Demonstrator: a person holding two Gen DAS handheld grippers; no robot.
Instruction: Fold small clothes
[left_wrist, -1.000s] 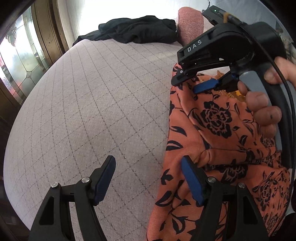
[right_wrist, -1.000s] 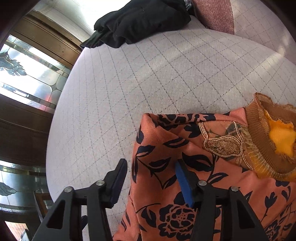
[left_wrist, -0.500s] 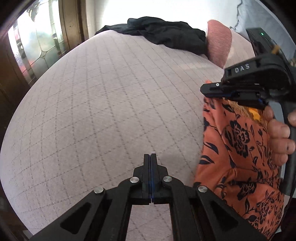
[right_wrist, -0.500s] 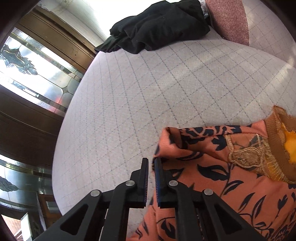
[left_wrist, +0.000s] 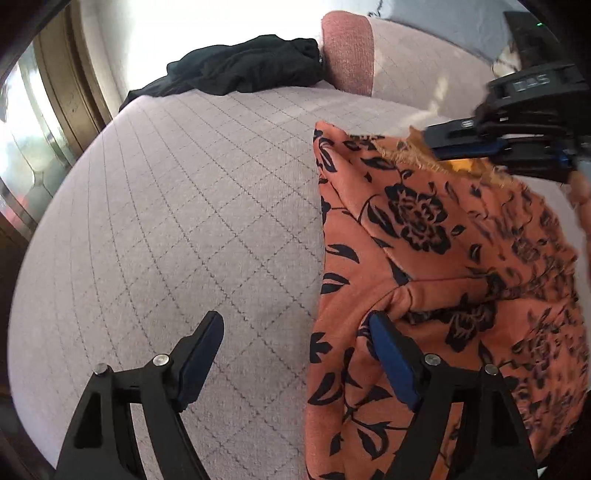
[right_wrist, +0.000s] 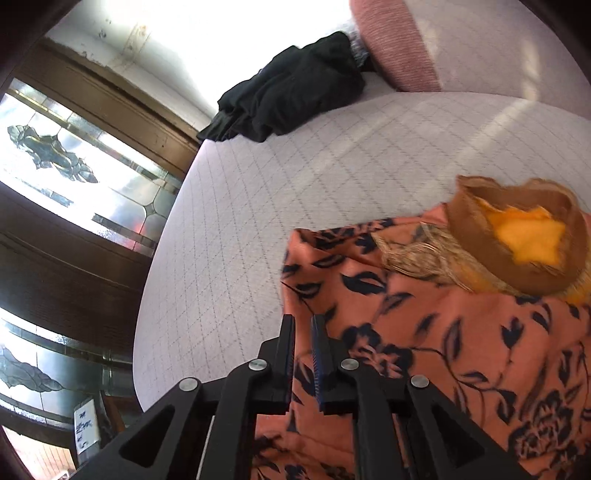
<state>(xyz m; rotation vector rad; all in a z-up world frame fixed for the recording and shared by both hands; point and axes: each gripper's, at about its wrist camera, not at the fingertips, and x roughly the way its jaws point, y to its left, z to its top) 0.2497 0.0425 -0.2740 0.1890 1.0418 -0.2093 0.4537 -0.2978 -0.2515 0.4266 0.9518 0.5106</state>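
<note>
I am reading the left hand-held gripper as wide: its jaws have just been opening again after snapping together half a second ago, and now the inner pad is lying against the edge of the orange floral garment while the outer one is hanging over bare cover, so nothing is pinched there. The right hand-held gripper is going the other way, its jaws narrowed to a slim slit; I cannot tell whether they are pinching the garment's left edge or only lying over it. Compared with a second ago the cloth's top corner is sitting further from the right camera, so I judge the side fold is being set up, not finished.

The garment is lying on the quilted sofa seat, at its right side, with a ribbed brown collar standing up round a yellow lining. It looks soft and limp, creasing where it is gathered. A crumpled black garment is lying well apart near a pink cushion
</note>
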